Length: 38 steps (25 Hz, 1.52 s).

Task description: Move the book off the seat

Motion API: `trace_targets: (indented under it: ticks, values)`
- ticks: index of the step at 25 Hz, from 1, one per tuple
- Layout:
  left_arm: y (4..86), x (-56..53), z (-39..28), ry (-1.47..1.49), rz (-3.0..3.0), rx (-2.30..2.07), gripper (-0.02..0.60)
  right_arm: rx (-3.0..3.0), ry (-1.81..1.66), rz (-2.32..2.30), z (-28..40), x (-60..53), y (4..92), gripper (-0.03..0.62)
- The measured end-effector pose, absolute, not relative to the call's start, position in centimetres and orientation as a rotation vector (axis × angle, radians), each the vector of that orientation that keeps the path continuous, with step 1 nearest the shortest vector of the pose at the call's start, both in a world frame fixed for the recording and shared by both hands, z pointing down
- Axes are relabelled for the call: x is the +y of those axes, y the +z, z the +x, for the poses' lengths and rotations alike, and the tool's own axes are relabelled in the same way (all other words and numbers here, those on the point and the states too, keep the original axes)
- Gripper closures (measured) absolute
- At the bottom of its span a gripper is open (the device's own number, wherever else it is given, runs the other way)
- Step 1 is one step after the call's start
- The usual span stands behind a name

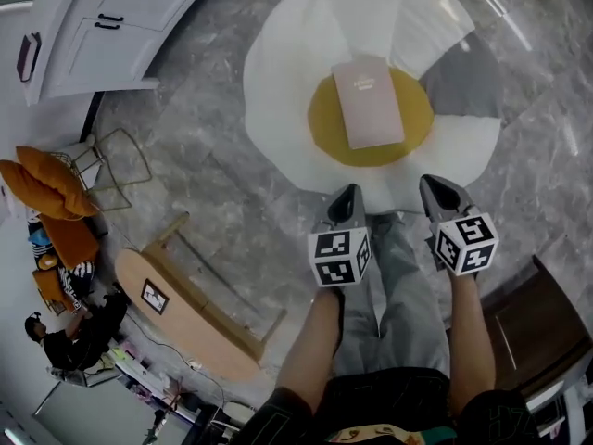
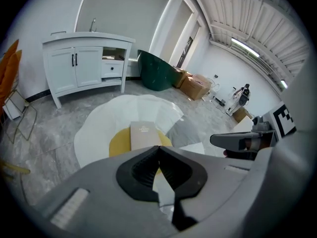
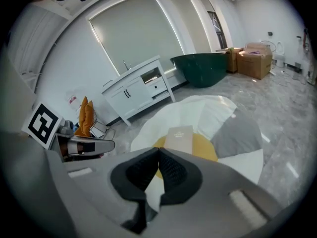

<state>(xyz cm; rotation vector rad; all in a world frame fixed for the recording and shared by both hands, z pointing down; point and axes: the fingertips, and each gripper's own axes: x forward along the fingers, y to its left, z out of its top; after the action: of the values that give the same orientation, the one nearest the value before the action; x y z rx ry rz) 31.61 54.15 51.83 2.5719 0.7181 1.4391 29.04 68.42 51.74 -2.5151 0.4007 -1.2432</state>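
Right, both clenched and empty: left gripper [image 1: 346, 197] and right gripper [image 1: 435, 191] hang lower centre, short of the book [image 1: 368, 100], which lies flat upper centre on the seat's [image 1: 278, 109] yellow middle. Probably light and stiff; pinch its near edge, as the cushion should give.

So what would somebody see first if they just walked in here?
The big seat shaped like a fried egg, lying on the grey floor. A pale book lies flat on its yellow middle. Just short of it, the left gripper and right gripper point at it, both shut and empty.
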Motion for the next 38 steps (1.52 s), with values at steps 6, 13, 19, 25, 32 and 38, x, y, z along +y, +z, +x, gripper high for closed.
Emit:
trace_targets:
  ticks: [6,13,19,25,32,38]
  values:
    - [58.0,54.4,33.4,1.517,2.537,0.784,0.571,0.373,-1.325,-2.492,29.7,68.3,57.4,0.591]
    - [63.7,54.3,35.8,1.579,2.524,0.777,0.571,0.331,-1.352,-2.525,33.5,68.8,63.0,0.591]
    - [68.4,53.6,37.5,1.646,2.48,0.723,0.567,0.336,-1.413,-2.447,35.6,68.1,68.0,0.457]
    - [72.5,54.9,39.4,1.644,2.327,0.76,0.354,0.314,-1.459,-2.415,37.5,69.0,71.9,0.368]
    - [77.5,55.9,39.7,1.749,2.258,0.835,0.259,0.355,-1.511,-2.406,39.4,70.2,76.3,0.316]
    - [80.8,56.5,39.0,1.797,2.186,0.869,0.258,0.377,-1.52,-2.325,40.4,69.6,79.8,0.315]
